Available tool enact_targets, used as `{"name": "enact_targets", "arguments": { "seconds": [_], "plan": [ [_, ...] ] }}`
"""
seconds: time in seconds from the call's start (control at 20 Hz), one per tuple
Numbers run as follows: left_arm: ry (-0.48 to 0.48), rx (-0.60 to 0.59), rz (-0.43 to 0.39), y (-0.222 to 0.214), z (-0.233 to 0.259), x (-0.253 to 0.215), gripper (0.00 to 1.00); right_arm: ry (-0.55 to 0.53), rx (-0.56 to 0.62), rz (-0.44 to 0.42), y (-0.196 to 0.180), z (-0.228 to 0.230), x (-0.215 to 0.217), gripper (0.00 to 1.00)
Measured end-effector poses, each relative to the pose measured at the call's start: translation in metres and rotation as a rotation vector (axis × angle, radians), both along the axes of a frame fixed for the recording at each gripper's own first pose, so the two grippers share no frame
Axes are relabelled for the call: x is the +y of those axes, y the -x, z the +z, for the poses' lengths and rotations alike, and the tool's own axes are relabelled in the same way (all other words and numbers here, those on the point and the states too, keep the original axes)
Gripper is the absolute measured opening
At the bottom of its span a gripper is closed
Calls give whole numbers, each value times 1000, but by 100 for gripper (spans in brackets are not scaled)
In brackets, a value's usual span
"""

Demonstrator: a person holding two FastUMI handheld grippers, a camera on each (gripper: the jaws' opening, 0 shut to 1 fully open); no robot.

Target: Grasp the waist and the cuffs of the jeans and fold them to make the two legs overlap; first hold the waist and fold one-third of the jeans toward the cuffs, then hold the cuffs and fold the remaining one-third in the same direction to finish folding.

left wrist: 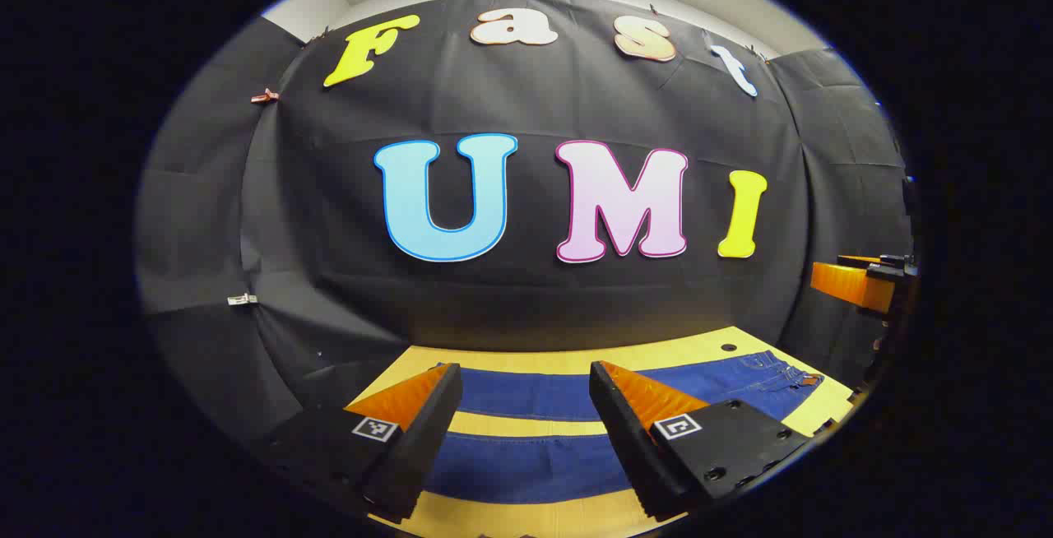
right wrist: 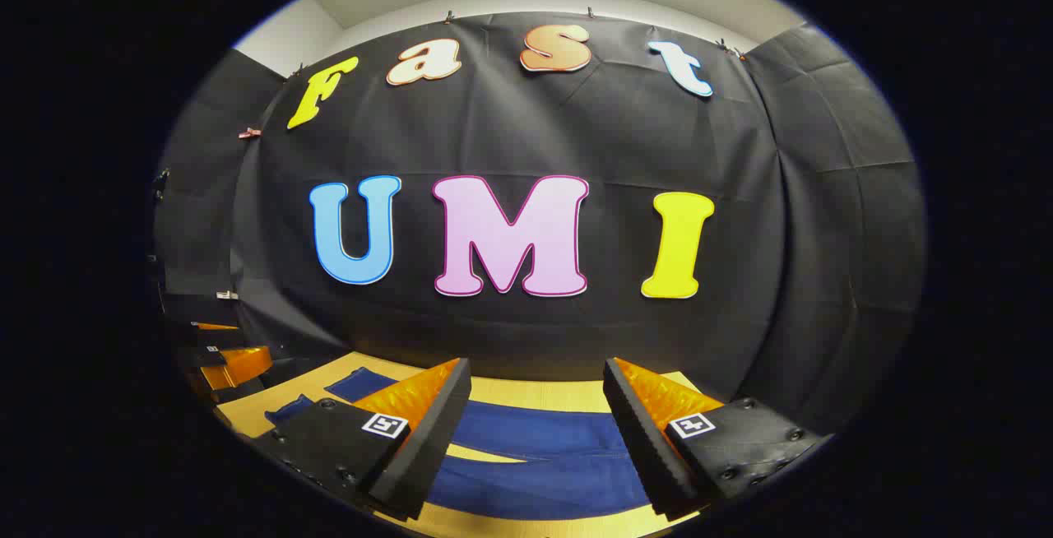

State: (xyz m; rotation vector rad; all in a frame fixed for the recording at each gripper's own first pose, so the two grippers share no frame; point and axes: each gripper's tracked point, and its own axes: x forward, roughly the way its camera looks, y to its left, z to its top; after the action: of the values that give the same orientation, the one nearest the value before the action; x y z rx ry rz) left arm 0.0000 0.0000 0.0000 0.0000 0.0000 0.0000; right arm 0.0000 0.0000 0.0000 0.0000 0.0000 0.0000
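The jeans [left wrist: 543, 394] lie flat and unfolded on the yellow table [left wrist: 576, 354], legs side by side, waist at the right end. The left gripper [left wrist: 526, 406] hovers above the legs, jaws wide and empty. The right gripper [right wrist: 535, 406] hovers near the waist, also wide and empty.

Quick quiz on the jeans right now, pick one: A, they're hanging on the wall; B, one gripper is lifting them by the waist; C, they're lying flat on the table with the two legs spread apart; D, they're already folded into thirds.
C: in the left gripper view the jeans lie flat on the yellow table, bare tabletop showing between the legs, with the left gripper open above them.
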Motion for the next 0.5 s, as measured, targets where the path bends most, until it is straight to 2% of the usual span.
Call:
{"name": "enact_targets", "arguments": {
  "seconds": [0.25, 0.5],
  "plan": [
    [6, 11, -8, -13, 1, -25, 97, -29, 23, 13, -10, -10, -13, 99],
    [-33, -11, -58, -9, 12, -34, 97, -38, -7, -40, 2, -5, -23, 99]
  ]
}}
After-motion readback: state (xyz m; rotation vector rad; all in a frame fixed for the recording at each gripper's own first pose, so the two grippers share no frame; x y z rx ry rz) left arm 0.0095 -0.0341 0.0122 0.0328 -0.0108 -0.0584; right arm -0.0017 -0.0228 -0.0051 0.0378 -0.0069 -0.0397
